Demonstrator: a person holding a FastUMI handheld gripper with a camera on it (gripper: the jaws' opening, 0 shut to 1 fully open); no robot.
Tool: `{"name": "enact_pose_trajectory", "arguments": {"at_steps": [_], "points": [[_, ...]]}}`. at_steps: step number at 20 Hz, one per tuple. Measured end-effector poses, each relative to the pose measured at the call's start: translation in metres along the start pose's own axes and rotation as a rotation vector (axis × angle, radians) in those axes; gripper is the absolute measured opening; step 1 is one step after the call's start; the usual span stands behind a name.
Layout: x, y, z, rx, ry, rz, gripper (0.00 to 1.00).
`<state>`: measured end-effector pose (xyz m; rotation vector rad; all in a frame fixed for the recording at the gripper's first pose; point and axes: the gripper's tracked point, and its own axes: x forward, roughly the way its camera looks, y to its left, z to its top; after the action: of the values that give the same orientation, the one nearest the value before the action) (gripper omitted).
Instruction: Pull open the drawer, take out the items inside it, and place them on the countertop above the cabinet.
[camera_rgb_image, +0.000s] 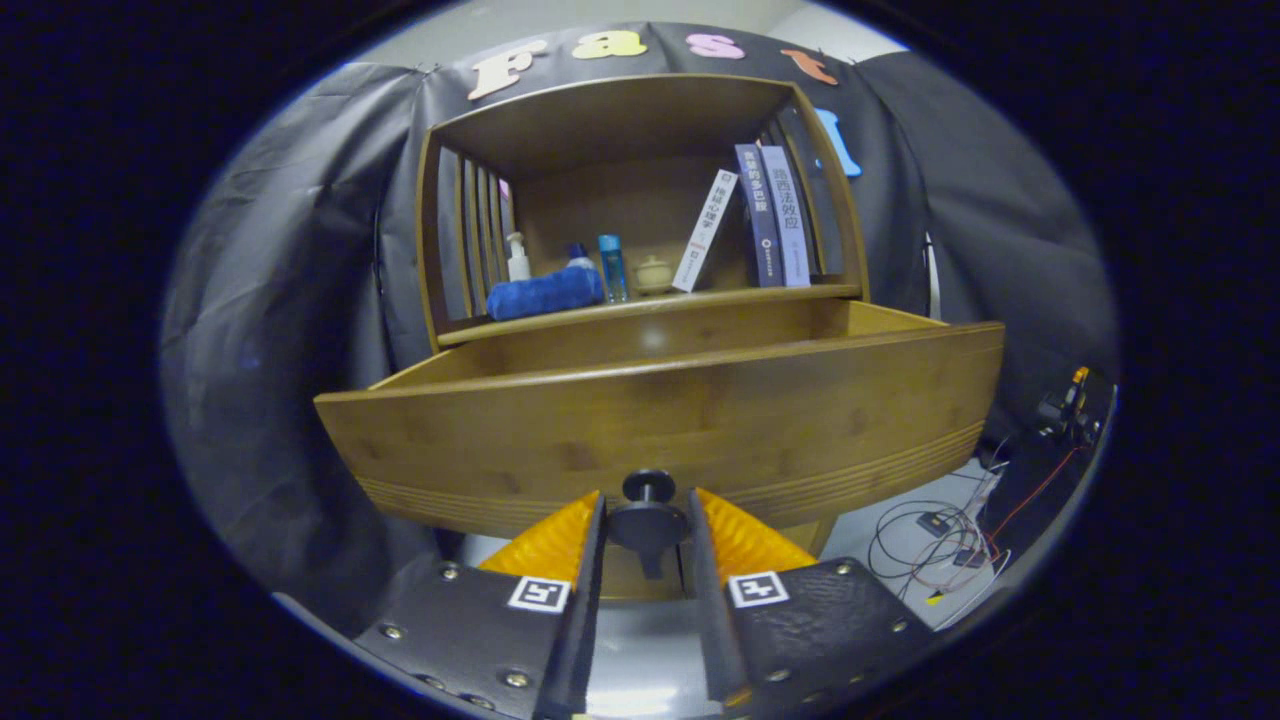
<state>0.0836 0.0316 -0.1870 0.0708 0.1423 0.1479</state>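
Observation:
The wooden drawer (660, 420) of the cabinet (640, 120) stands pulled out toward me. Its tall front panel hides whatever lies inside. My gripper (646, 496) is at the lower middle of that panel, and the dark round drawer knob (648, 522) sits between its two fingers. Both fingers press on the knob's sides. Beyond and above the drawer lies the countertop (700, 298), the floor of the cabinet's open shelf.
On the countertop lie a rolled blue towel (545, 293), a white pump bottle (517, 258), a blue bottle (612, 268) and a small jar (653, 274). A white book (705, 232) leans toward upright books (775, 215). Cables (940, 545) trail on the floor right of the cabinet.

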Motion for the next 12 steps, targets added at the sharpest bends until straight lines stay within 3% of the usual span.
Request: {"name": "enact_pose_trajectory", "arguments": {"at_steps": [4, 6, 10, 12], "points": [[-0.023, -0.004, 0.051, -0.027, -0.067, -0.022, 0.85], [-0.018, -0.009, 0.079, -0.04, -0.078, -0.041, 0.91], [-0.002, -0.022, 0.113, -0.043, -0.046, -0.114, 0.91], [0.017, -0.013, 0.121, -0.037, 0.014, -0.101, 0.91]]}}
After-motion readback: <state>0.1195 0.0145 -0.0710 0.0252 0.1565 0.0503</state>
